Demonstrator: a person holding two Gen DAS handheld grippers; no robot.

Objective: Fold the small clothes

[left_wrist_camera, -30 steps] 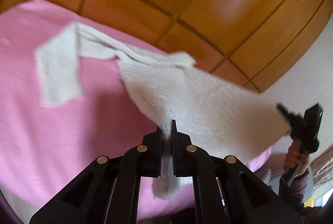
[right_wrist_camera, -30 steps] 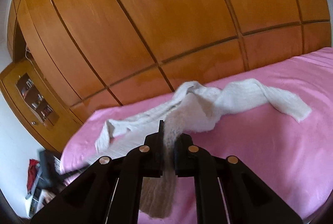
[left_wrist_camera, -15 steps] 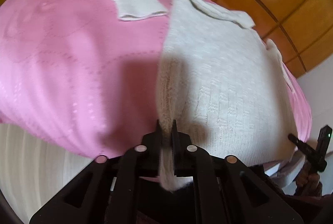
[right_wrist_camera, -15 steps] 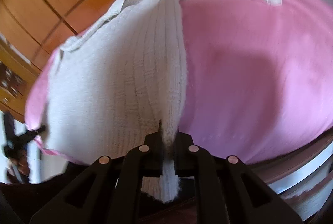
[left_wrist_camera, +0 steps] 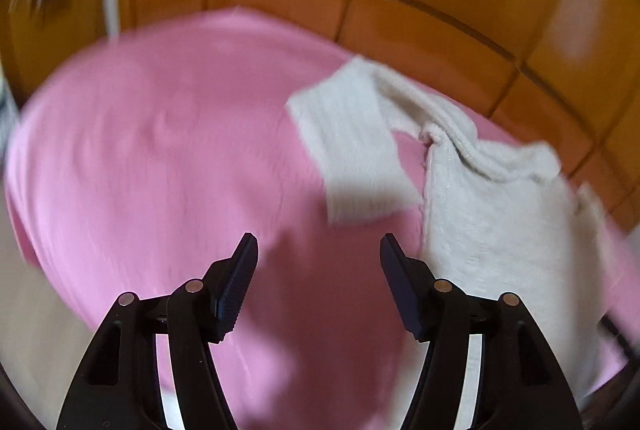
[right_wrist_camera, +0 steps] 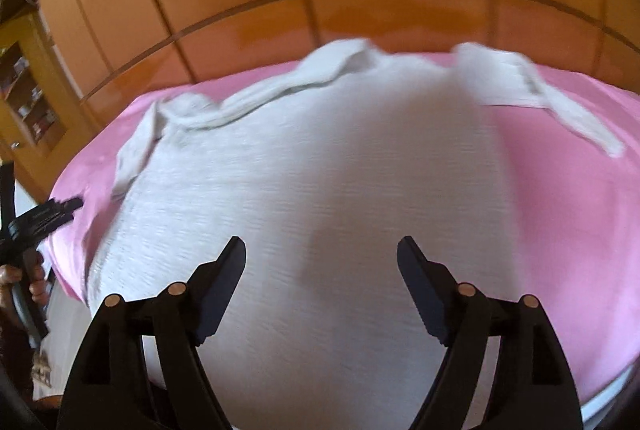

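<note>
A: What changed on the bed?
B: The white sweater, carried a moment ago, now lies flat ahead of the right claw.
A: And both claws?
B: Opening, empty; the left claw has it to its right. Folding can begin.

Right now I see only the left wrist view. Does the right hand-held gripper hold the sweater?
Observer: No. The right hand-held gripper has its jaws opening with nothing between them; the sweater lies under it.
Operator: Where is the second sleeve?
Observer: The far sleeve lies stretched on the pink bedspread, to the right of the body.
Operator: Is the body flat?
Observer: Yes, it is spread wide, though the picture is blurred.
</note>
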